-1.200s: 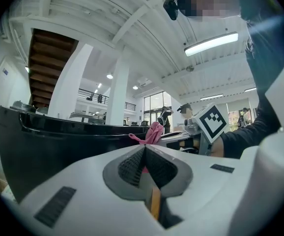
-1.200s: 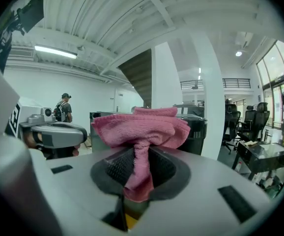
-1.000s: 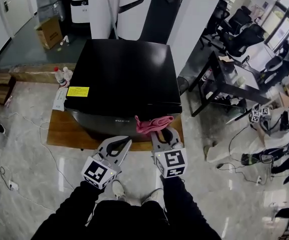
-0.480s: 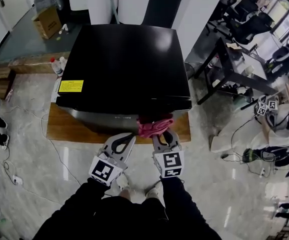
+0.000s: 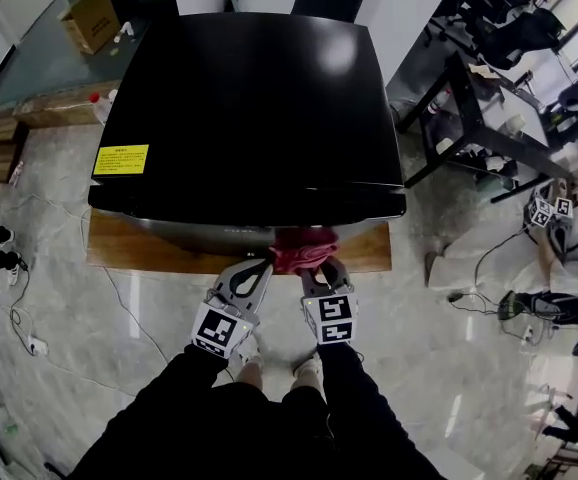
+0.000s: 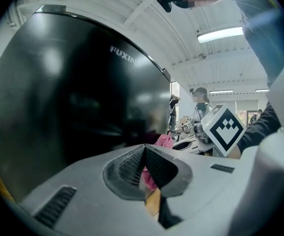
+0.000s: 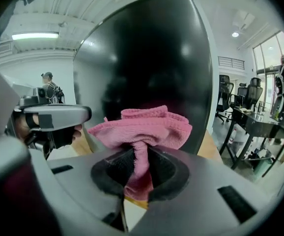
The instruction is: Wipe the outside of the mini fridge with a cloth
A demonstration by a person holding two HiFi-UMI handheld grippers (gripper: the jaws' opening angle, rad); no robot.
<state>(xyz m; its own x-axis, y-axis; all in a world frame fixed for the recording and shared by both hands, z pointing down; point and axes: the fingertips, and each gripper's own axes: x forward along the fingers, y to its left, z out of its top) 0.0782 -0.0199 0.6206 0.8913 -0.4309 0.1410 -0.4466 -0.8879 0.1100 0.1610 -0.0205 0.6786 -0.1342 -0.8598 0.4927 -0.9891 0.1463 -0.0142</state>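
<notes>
The left gripper (image 5: 253,273) has its jaws together on nothing, with the tips facing the black door of the mini fridge (image 5: 249,98) just ahead; it looks idle. To its right, the right gripper (image 5: 318,268) has its jaws clamped on a pink cloth (image 5: 300,247). The cloth bunches out beyond the tips, seemingly against the upper door just under the top's front edge. I judge the wipe of the door front is in hand. The next move calls for firm cloth contact and a sweep across or down the door, well apart from the left jaws.
</notes>
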